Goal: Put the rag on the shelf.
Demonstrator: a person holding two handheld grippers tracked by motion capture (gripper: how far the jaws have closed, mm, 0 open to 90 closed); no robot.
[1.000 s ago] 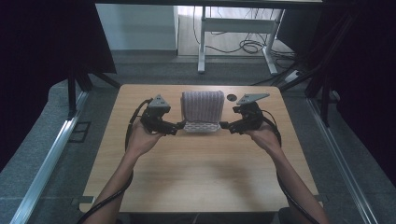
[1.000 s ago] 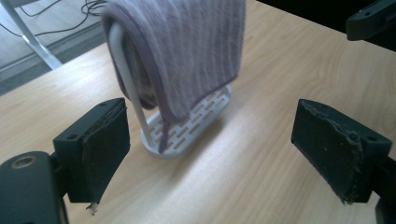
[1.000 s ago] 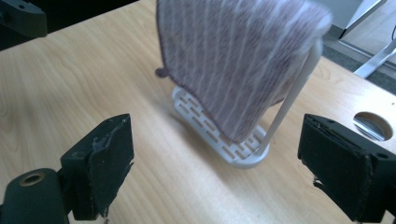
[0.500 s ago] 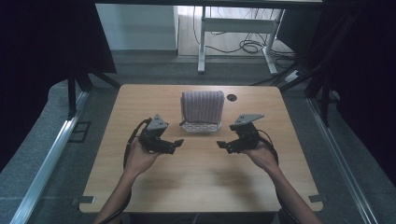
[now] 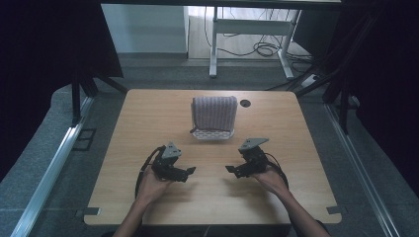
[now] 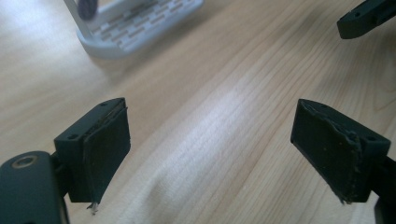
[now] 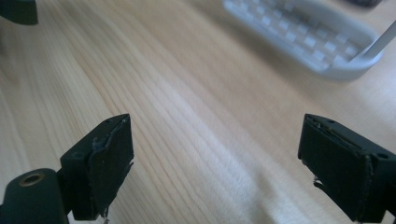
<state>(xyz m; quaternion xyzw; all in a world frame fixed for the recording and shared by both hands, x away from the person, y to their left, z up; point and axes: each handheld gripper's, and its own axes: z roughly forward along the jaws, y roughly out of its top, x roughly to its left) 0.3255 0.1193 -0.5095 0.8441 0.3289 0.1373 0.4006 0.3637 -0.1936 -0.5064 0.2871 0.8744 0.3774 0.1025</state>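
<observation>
A white slotted rack (image 5: 213, 134) stands at the table's far middle, with a purple-grey ribbed cloth (image 5: 214, 112) draped over its top. My left gripper (image 5: 190, 171) rests low over the wood at the near left, open and holding nothing. My right gripper (image 5: 230, 169) sits at the near right, also open with nothing between its jaws. They point toward each other with a gap between them. The left gripper view has the rack's base (image 6: 140, 25) at top left and the other gripper's jaw tip at top right. The right gripper view has the rack's base (image 7: 303, 37) at top right.
The wooden table (image 5: 148, 123) has a round cable hole (image 5: 245, 103) right of the rack. A metal rail (image 5: 54, 163) runs along the floor at left. A desk frame with cables (image 5: 257, 34) stands beyond the far edge. Dark curtains hang on both sides.
Both grippers have drawn back from beside the rack toward the table's near edge and come lower. The rack and cloth stay in place.
</observation>
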